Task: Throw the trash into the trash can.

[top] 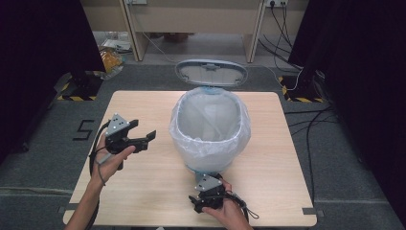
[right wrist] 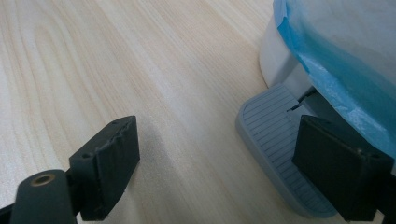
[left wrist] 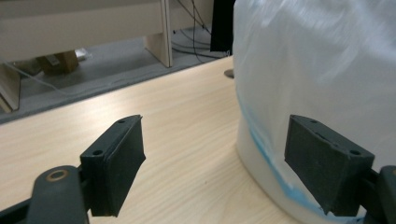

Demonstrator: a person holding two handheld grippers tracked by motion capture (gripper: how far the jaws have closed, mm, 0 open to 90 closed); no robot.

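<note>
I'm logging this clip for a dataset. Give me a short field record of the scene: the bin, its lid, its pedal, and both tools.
bin: pedal bin on the wooden table, lined with a white bag folded over its rim
lid: grey lid standing open at the far side
pedal: grey ribbed pedal at the bin's near foot
left tool: left tool open, nothing between the jaws, beside the bin's left
right tool: right tool open, nothing held, one jaw above the pedal
</note>
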